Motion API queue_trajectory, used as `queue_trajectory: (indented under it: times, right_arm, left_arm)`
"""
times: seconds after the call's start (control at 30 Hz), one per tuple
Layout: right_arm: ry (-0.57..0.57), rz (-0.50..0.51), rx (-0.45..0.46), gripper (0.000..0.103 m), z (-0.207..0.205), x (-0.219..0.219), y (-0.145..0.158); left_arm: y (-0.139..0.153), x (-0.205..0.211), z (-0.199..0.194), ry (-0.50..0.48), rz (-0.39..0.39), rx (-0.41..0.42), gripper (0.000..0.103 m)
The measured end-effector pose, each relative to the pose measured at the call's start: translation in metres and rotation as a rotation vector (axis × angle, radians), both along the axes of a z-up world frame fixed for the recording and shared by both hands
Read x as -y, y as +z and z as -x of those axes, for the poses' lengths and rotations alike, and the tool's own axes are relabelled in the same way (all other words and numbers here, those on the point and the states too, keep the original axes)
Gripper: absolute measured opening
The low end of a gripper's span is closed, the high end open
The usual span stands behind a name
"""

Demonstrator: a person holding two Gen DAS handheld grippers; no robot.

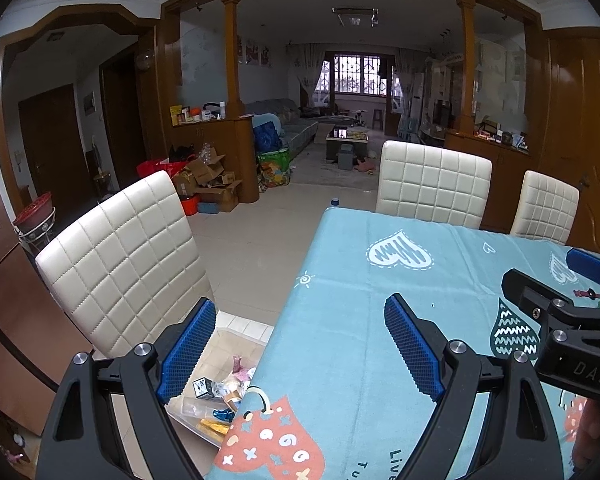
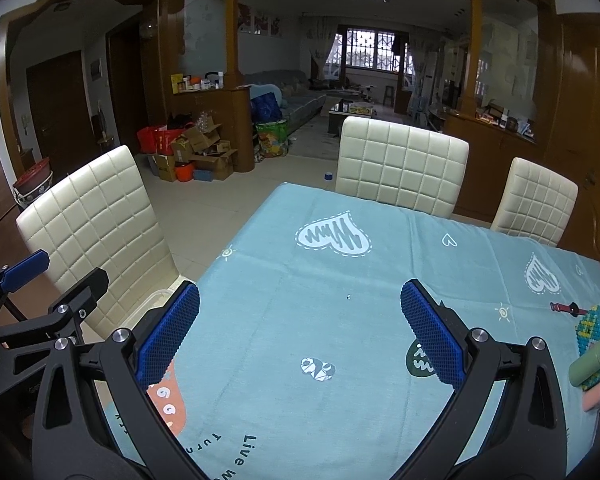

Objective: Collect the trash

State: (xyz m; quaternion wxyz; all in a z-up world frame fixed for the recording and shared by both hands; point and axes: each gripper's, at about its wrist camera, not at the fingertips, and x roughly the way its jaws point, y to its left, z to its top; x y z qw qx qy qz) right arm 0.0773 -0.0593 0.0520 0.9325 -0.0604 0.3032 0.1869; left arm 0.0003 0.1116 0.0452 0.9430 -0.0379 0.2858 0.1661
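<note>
A clear plastic bin (image 1: 228,334) stands on the floor beside the table's left edge, below my left gripper (image 1: 300,320). It holds several pieces of trash (image 1: 220,396): wrappers, a small box, a pink scrap. My left gripper is open and empty, straddling the table edge above the bin. My right gripper (image 2: 300,308) is open and empty over the blue tablecloth (image 2: 300,264). A small crumpled black-and-white wrapper (image 2: 318,368) lies on the cloth between its fingers. A tiny speck (image 2: 348,297) lies further out. The right gripper also shows in the left wrist view (image 1: 552,280).
White quilted chairs stand at the left (image 1: 116,260) and far side (image 1: 432,182) of the table. At the table's right edge lie a beaded item (image 2: 594,324), a green tube (image 2: 590,362) and a small red figure (image 2: 566,307). Cardboard boxes (image 1: 212,184) sit on the floor beyond.
</note>
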Motion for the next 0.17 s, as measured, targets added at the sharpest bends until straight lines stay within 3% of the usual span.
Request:
queue_trajectory:
  times: [0.17]
  right_arm:
    - [-0.003, -0.001, -0.005, 0.1, 0.0005, 0.0025, -0.0014]
  left_arm:
    - [-0.0024, 0.0012, -0.0003, -0.004, 0.009, -0.01, 0.084]
